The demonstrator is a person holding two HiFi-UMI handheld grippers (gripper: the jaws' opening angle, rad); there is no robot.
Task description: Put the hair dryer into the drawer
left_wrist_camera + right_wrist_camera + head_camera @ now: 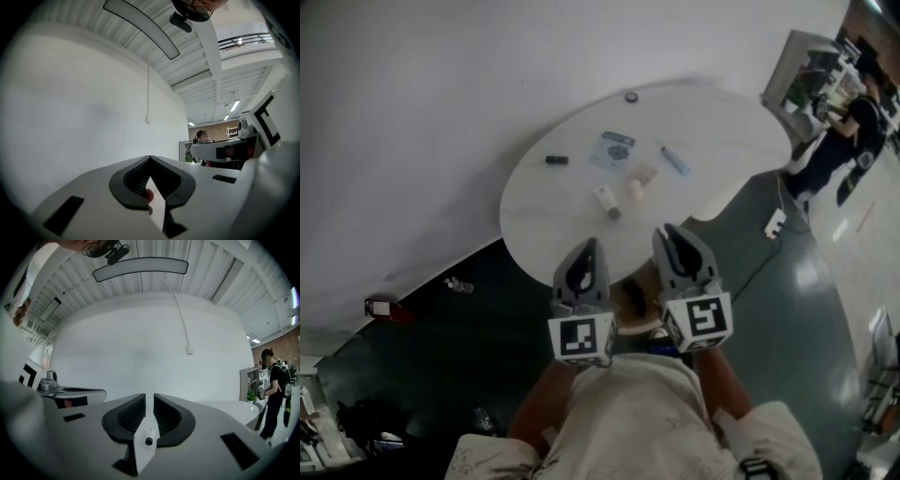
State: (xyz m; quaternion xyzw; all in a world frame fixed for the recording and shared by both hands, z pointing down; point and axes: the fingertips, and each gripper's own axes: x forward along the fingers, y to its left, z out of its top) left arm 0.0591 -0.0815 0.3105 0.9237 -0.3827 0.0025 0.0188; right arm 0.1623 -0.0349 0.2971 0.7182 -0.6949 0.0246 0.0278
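No hair dryer and no drawer appear in any view. Both grippers are held level over the near edge of a white oval table (553, 211), close to the person's body. My left gripper (589, 246) is shut, its dark pads meeting at the tip (150, 158) with nothing between them. My right gripper (668, 230) stands beside it; its ribbed pads leave a narrow slit (149, 397) that holds nothing. Below that slit a small white bottle with a dark cap (148, 437) shows on the table.
Small items lie on the table: the white bottle (606, 201), a pinkish cylinder (635, 190), a blue packet (613, 150), a black piece (556, 160), a blue-white tube (675, 160). A person (848, 131) stands at the far right. A power strip (774, 223) lies on the dark floor.
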